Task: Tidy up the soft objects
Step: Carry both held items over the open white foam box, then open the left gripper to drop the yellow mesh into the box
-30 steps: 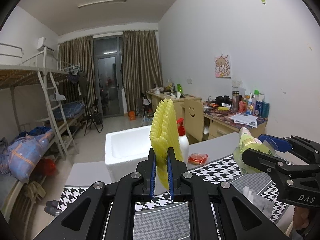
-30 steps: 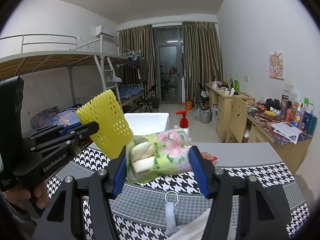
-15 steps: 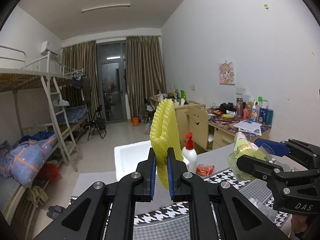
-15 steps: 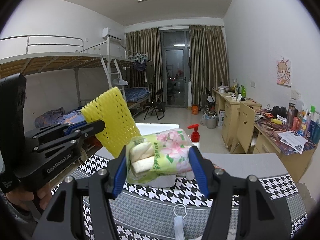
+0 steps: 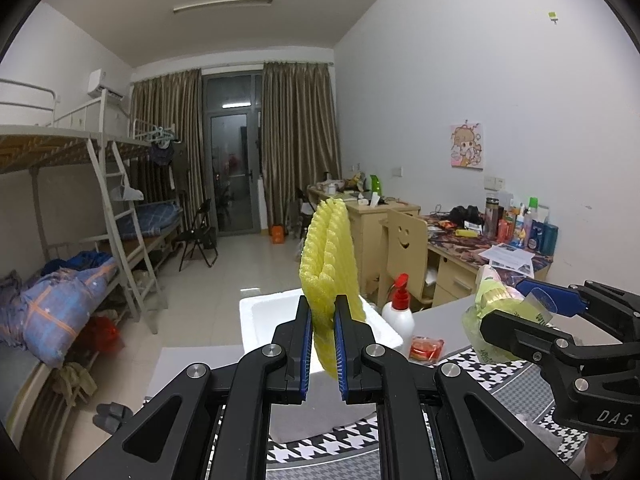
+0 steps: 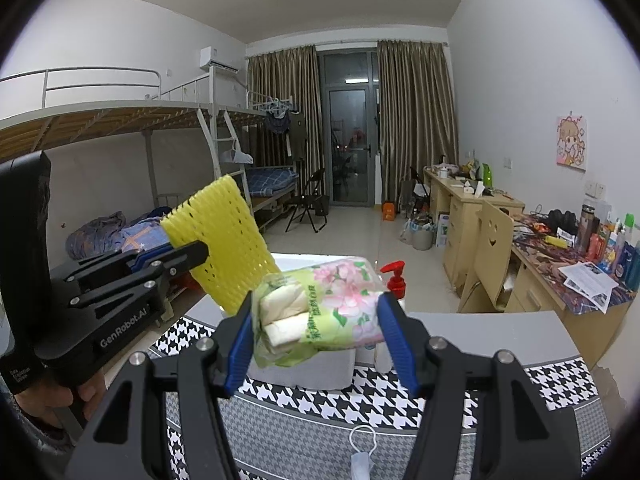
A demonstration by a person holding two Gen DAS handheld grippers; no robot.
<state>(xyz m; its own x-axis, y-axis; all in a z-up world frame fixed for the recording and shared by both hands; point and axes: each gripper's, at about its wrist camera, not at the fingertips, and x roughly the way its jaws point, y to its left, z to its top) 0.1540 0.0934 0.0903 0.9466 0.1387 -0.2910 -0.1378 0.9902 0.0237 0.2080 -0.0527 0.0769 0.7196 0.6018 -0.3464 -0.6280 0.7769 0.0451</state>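
yellow foam net (image 5: pixel 328 280) clamped upright in left gripper (image 5: pixel 322 356), tissue pack (image 6: pixel 320 312) squeezed in right gripper (image 6: pixel 320 344)

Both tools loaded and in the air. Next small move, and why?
Probably carry the left tool forward and down over the white foam box. It is shut on the yellow foam net, which sits just short of the box's open top. The right tool, gripping the tissue pack, can follow.
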